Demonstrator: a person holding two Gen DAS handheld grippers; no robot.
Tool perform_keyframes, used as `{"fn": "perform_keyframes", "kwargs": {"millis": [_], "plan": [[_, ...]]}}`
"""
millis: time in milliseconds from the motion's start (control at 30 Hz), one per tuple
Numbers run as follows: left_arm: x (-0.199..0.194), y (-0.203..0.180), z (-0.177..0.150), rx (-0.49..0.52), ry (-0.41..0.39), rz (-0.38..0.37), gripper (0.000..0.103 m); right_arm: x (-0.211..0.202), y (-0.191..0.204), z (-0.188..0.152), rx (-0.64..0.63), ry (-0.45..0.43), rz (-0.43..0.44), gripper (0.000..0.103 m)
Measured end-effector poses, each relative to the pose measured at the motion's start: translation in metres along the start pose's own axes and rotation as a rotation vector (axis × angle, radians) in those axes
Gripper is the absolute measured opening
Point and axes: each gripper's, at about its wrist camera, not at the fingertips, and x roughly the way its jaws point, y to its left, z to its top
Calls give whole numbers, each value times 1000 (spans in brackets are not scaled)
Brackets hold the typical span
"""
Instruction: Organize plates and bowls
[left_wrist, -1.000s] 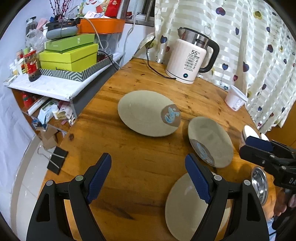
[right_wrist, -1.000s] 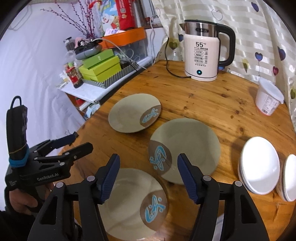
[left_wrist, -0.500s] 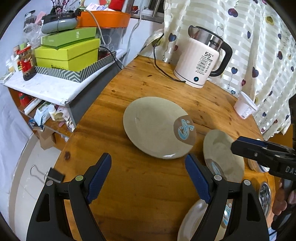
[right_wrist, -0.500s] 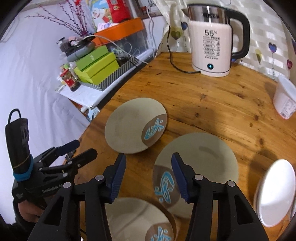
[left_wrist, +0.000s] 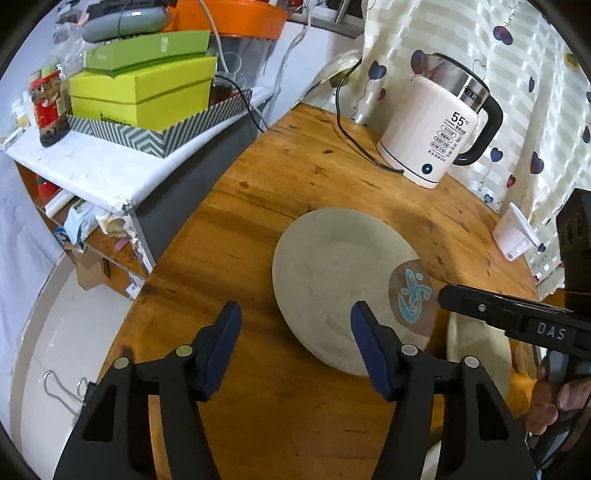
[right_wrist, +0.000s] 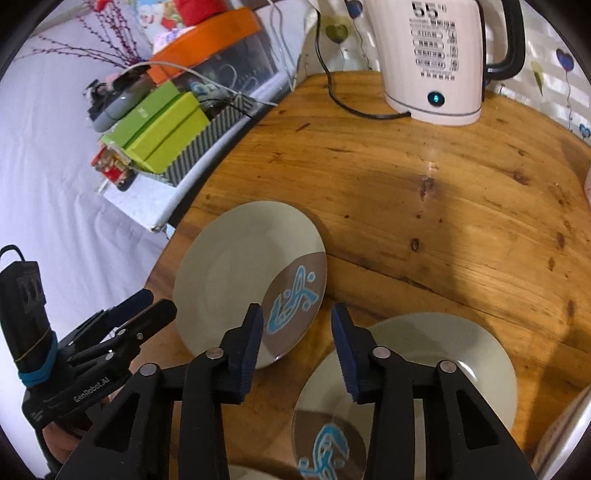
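A beige plate (left_wrist: 332, 266) with a brown patch and a blue fish motif lies flat on the round wooden table (left_wrist: 295, 177). My left gripper (left_wrist: 295, 325) hovers over its near left rim; the jaws are closing and the pads touch nothing. My right gripper (right_wrist: 295, 317) stands over the patterned edge of the same plate (right_wrist: 236, 273), jaws closing, the rim below the gap but not pinched. A second matching plate (right_wrist: 424, 350) lies to the right of it. Each gripper shows in the other's view: the right gripper (left_wrist: 448, 295), the left gripper (right_wrist: 159, 301).
A white electric kettle (left_wrist: 436, 140) with its cord stands at the table's back by the curtain. A white cup (left_wrist: 513, 240) sits at the right edge. A cluttered shelf with green boxes (left_wrist: 140, 96) borders the table on the left. A white bowl (right_wrist: 569, 424) lies near right.
Both grippers have moved forward and down toward the far-left plate, which now looms larger. Both pairs of jaws have narrowed. The nearest plate has slid out of view below.
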Motion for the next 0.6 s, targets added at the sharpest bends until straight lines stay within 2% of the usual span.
{"fn": "perform_keyframes", "kwargs": {"millis": [200,267,400,600], "plan": [[14,0,2,-5,17,-7,60,15,-7,7,11,17,2,34],[18,0,3,-3,26,-9,51,19,-9,8,20,25,8,32],[24,0,4,-3,38,-9,47,26,-12,10,27,36,15,23],[29,-1,5,13,42,-5,32,29,-12,13,33,34,20,20]]}}
